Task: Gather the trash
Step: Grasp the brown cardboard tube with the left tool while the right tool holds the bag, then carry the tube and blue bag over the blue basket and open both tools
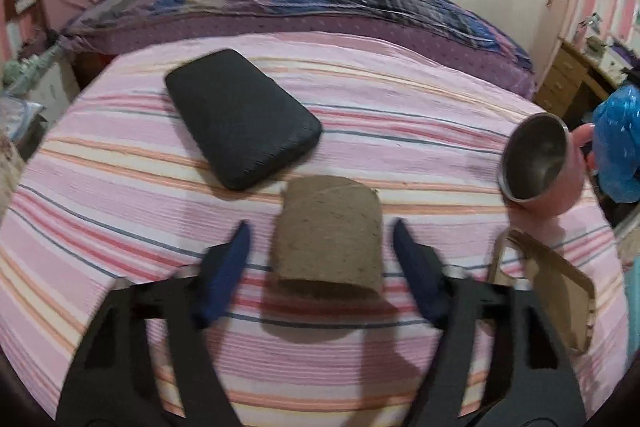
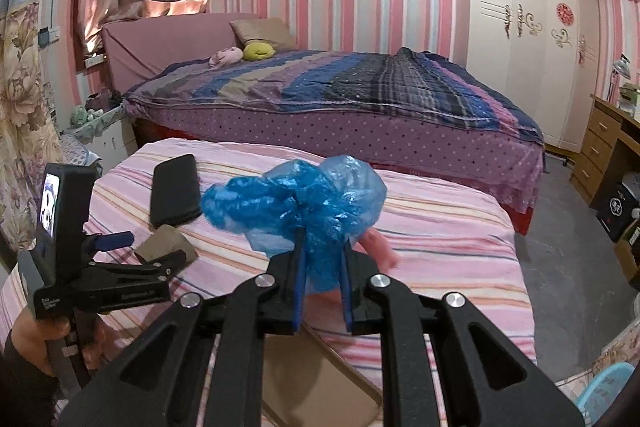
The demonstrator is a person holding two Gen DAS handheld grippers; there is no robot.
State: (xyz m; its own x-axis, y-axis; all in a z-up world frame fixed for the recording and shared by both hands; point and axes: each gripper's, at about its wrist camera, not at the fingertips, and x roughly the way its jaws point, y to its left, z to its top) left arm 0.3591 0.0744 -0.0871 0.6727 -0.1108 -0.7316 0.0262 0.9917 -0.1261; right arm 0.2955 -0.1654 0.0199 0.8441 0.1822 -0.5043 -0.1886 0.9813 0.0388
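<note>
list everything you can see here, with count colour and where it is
cardboard tube: one, brown, on the striped cover between the left gripper's fingers, not yet pinched
black case: one, black, on the cover beyond the tube
metal cup: one, steel inside, pink outside, tipped over at the cover's right edge
phone case: one, tan, lying right of the tube
plastic bag: one, blue, crumpled, clamped in the right gripper
striped cover: one, pink
bed: one, purple-blue quilt, behind
wardrobe: one, cream, far right
left gripper: black, blue pads
right gripper: black, shut on the bag
</note>
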